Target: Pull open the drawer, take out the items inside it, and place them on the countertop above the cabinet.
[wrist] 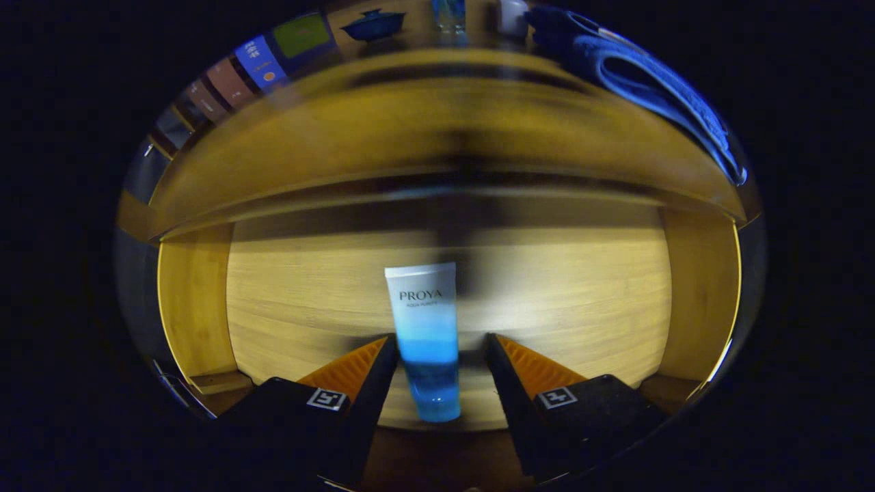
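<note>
The wooden drawer (581, 301) stands pulled open below me, and I look down into it. A tube (427, 328), white at its far end and blue at its near end, lies lengthwise on the drawer floor. My gripper (440, 337) is open around the tube's blue half. The left finger (372, 362) is right against the tube's side, while a gap shows between the tube and the right finger (509, 365). The cabinet's countertop (424, 116) runs across above the drawer.
On the countertop stand a dark blue lidded bowl (372, 26), a glass (449, 14) and a white cup (513, 15). A blue towel (649, 82) lies at its right end, coloured boxes (260, 61) at its left. Drawer side walls (195, 307) rise on both sides.
</note>
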A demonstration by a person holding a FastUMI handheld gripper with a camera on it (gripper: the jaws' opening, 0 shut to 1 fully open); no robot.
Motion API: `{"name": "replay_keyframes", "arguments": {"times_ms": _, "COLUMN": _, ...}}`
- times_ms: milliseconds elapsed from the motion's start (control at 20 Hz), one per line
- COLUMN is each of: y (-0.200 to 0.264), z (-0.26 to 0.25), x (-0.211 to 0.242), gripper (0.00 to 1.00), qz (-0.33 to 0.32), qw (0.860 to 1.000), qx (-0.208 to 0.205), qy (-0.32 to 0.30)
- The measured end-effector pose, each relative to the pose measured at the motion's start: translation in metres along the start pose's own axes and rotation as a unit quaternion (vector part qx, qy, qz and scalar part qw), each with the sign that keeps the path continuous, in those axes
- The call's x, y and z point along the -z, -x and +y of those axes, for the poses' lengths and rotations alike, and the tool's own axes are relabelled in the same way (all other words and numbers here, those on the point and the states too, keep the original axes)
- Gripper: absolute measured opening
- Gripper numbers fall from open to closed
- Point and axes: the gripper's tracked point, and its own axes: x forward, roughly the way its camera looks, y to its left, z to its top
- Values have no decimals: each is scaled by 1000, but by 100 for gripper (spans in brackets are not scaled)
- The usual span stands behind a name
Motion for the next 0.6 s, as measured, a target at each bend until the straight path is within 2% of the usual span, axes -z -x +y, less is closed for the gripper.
{"name": "replay_keyframes", "arguments": {"times_ms": 50, "y": -3, "z": 2, "x": -3, "gripper": 83, "qz": 9, "qw": 1000, "qx": -3, "qy": 6}}
{"name": "replay_keyframes", "arguments": {"times_ms": 250, "y": 9, "z": -1, "x": -20, "gripper": 46, "qz": 22, "qw": 1000, "qx": 0, "qy": 1}}
{"name": "replay_keyframes", "arguments": {"times_ms": 350, "y": 9, "z": 0, "x": -20, "gripper": 35, "qz": 16, "qw": 1000, "qx": -3, "qy": -4}}
{"name": "replay_keyframes", "arguments": {"times_ms": 600, "y": 21, "z": -6, "x": -14, "gripper": 35, "qz": -14, "qw": 1000, "qx": -2, "qy": -3}}
